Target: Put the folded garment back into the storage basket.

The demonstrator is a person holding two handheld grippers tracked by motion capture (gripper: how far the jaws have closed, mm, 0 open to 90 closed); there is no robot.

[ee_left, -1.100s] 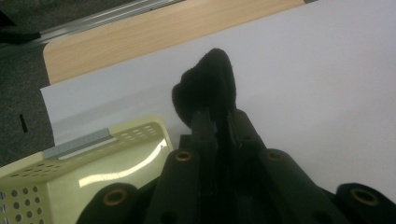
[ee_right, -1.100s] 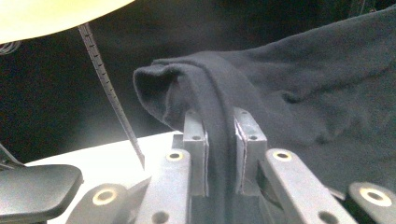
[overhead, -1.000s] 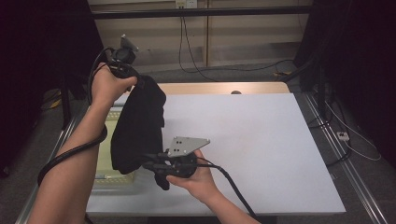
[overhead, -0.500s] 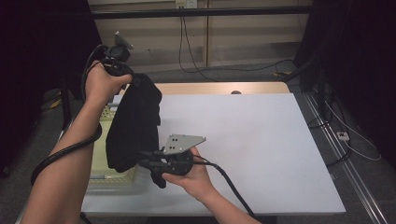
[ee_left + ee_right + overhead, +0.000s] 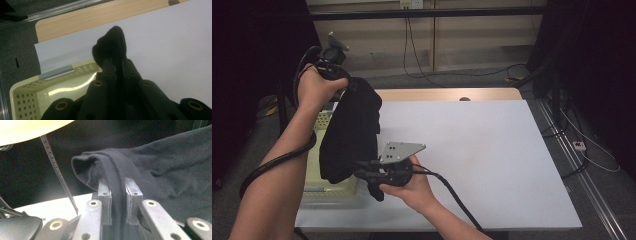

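A black garment (image 5: 352,130) hangs between my two grippers over the table's left side. My left gripper (image 5: 346,86) holds its top end high up, shut on a bunched fold of the black garment (image 5: 110,50). My right gripper (image 5: 362,175) is low near the front, pointing left, and is shut on the lower hem. In the right gripper view the black garment (image 5: 117,185) runs as a folded edge between my right gripper (image 5: 117,195) pads.
A pale yellow perforated basket (image 5: 324,189) sits at the table's front left, below the garment; the basket's rim (image 5: 30,85) lies just under my left gripper. The white tabletop (image 5: 482,150) spreads to the right. Cables trail from both grippers.
My left hand has shifted a little to the left and up with the garment's top end. The right gripper has slid slightly left, still gripping the hem.
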